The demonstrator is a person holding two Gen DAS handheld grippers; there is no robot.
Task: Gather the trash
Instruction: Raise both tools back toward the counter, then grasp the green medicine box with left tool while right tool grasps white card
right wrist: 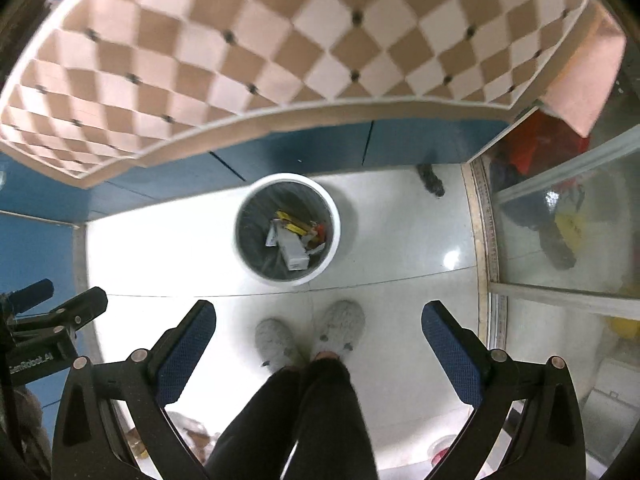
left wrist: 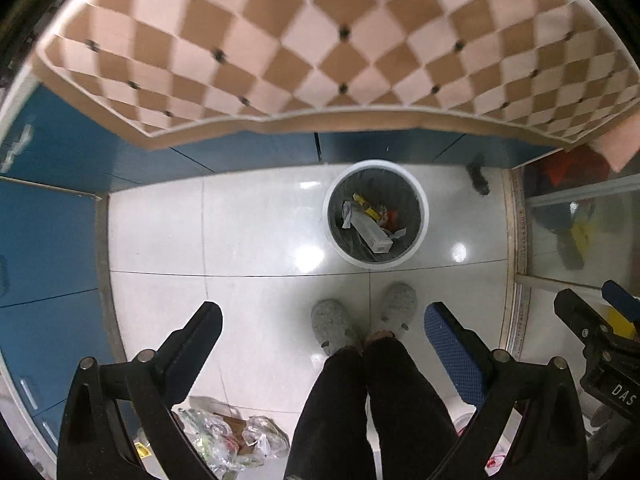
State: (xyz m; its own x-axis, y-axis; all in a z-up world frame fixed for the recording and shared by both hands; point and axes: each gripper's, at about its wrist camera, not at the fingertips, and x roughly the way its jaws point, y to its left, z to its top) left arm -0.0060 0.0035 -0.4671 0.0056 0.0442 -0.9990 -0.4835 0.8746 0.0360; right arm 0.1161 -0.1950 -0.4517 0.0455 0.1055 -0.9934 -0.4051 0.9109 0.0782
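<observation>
Trash bin: a white round bin (left wrist: 424,216) (right wrist: 335,224) with a dark liner is seen standing on the floor, far side, just in front of the blue cabinet fronts (left wrist: 248,156) (right wrist: 304,148).
Bin contents: a pale carton (left wrist: 374,234) (right wrist: 292,250), yellow wrappers and a red scrap are seen lying at the bottom.
Loose trash: crumpled clear plastic bags (left wrist: 240,440) are seen on the floor at near left, well apart from the bin.
Left gripper (left wrist: 323,322): jaws are spread wide, nothing is held; it is held above the floor.
Right gripper (right wrist: 319,320): jaws are spread wide, nothing is held; it is seen beside the left one.
Person: grey slippers (left wrist: 334,326) (right wrist: 344,326) and dark trousers are seen on the near side of the bin.
Floor: glossy white tiles (left wrist: 256,220) (right wrist: 168,248).
Counter: a checkered tan-and-pink top (left wrist: 320,40) (right wrist: 280,32) is seen overhanging the cabinets.
Right side: a glass door (left wrist: 580,232) (right wrist: 560,220) with blurred coloured things behind it.
</observation>
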